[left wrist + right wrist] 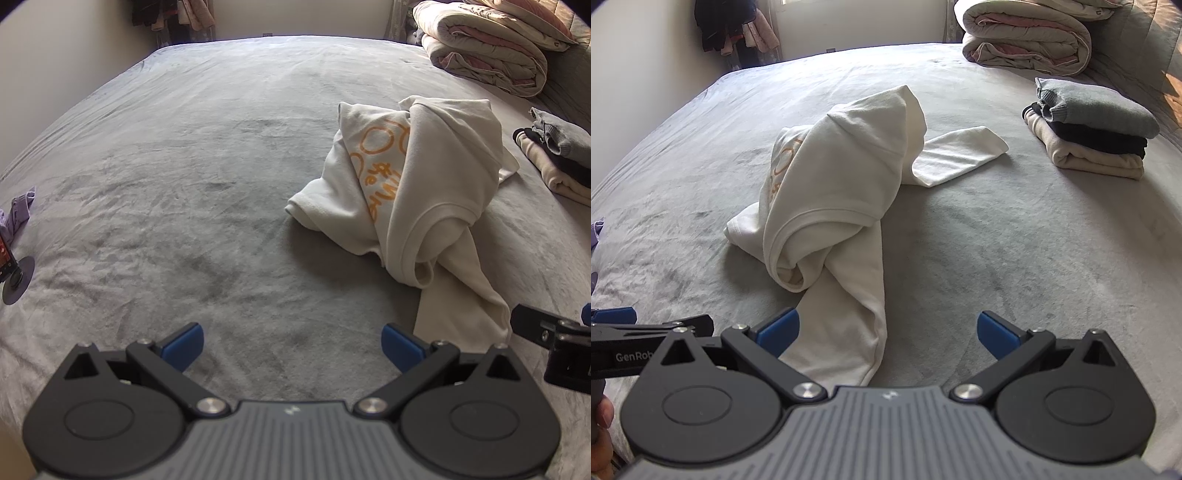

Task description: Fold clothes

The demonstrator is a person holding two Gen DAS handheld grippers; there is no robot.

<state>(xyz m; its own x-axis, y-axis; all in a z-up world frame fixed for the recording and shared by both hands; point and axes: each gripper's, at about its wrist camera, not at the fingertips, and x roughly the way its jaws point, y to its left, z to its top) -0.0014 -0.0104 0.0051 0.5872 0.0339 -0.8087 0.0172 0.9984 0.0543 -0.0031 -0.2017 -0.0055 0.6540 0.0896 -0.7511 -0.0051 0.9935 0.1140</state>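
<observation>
White hoodie lies bunched in the middle of the gray bed | left gripper and right gripper wide open, holding nothing | soft, floppy, light | best grab: near sleeve.

left tool: fingers spread, empty | right tool: fingers spread, empty
</observation>
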